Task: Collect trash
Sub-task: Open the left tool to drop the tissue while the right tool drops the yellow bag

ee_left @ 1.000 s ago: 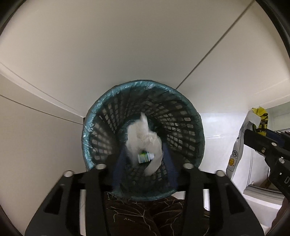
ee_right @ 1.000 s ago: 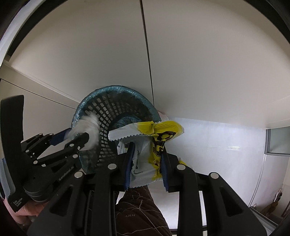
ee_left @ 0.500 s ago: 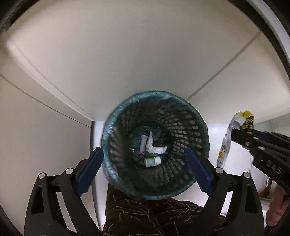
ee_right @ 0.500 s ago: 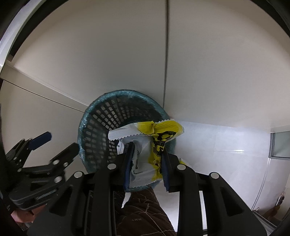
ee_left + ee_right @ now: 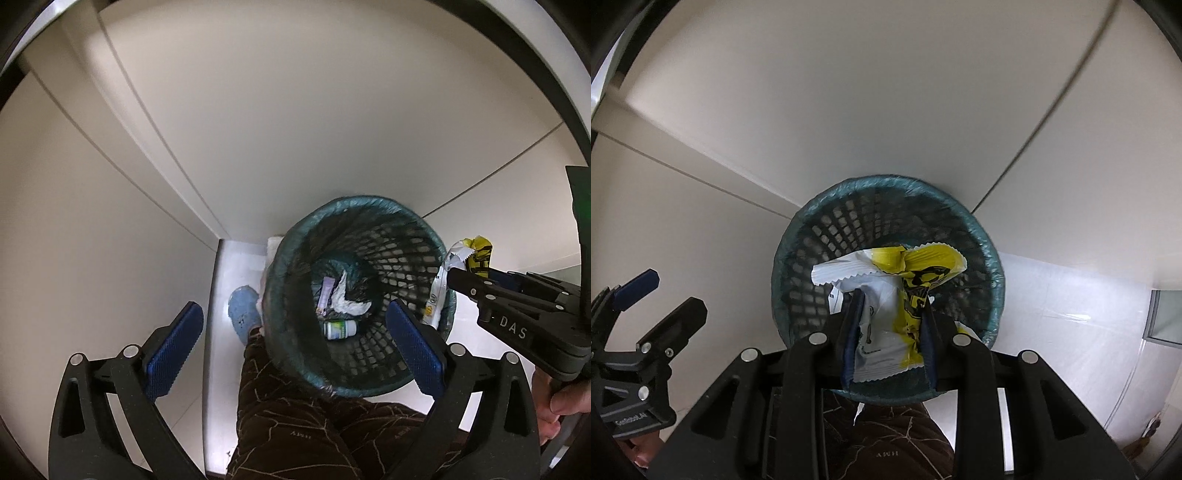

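Gripping yellow wrapper (image 5: 886,295) — right gripper (image 5: 890,325), above bin (image 5: 798,251), seemingly, left gripper (image 5: 295,347) agape

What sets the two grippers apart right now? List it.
The left gripper is open, its blue pads spread wide and empty; the right gripper is shut on the yellow-and-white wrapper. The left one shows the wastebasket off-centre; the right one frames it centrally. Both point down into it.
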Available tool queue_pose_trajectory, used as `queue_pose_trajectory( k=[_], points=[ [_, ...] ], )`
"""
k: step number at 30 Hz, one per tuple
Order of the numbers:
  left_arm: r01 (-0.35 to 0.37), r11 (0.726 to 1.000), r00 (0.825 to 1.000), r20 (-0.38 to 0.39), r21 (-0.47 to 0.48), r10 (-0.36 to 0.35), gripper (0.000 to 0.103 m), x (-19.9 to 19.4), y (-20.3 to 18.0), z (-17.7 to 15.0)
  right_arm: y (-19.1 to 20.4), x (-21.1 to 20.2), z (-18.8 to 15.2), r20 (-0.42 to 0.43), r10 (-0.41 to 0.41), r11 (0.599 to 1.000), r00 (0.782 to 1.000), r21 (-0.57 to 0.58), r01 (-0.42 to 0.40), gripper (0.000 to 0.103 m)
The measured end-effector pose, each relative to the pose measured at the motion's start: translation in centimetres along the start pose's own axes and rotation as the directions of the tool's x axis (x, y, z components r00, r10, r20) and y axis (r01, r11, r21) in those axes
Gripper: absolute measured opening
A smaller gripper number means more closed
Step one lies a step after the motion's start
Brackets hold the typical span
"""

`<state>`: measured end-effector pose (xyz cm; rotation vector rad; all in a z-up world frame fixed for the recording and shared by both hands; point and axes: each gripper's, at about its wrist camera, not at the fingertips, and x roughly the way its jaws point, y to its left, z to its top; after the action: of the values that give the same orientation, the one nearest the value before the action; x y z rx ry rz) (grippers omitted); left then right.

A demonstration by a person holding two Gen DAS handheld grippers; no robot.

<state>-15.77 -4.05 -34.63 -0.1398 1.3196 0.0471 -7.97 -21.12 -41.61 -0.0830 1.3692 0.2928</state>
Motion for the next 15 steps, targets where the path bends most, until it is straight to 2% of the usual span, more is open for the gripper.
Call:
queue_pose_trajectory(
  k=[4, 8, 11, 15],
  points=[
    [-0.007, 1.000, 1.000, -0.007, -0.018, 0.006, 0.097, 0.2, 0.9, -0.3, 0.9, 0.7, 0.2, -0.009, -0.003, 1.000, 1.000, -0.013, 0.003, 0.040],
    [0.029, 0.998, 0.999, -0.023, -0.052, -0.030, 0.097, 0.3, 1.5, -0.2, 1.3, 0.8, 0.2, -0.013, -0.012, 1.000, 1.000, -0.022, 0.011, 0.048],
    [0.028, 0.999, 1.000, -0.010, -0.042, -0.029, 0.097, 0.1, 1.4, 0.1, 1.3, 0.8, 0.2, -0.010, -0.022, 1.000, 1.000, -0.021, 0.022, 0.057],
    [0.027, 0.999, 1.000, -0.008, -0.041, -0.027, 0.097, 0.0, 1.3, 0.2, 1.2, 0.7, 0.1, -0.008, -0.033, 0.999, 0.999, -0.018, 0.032, 0.063]
  ],
)
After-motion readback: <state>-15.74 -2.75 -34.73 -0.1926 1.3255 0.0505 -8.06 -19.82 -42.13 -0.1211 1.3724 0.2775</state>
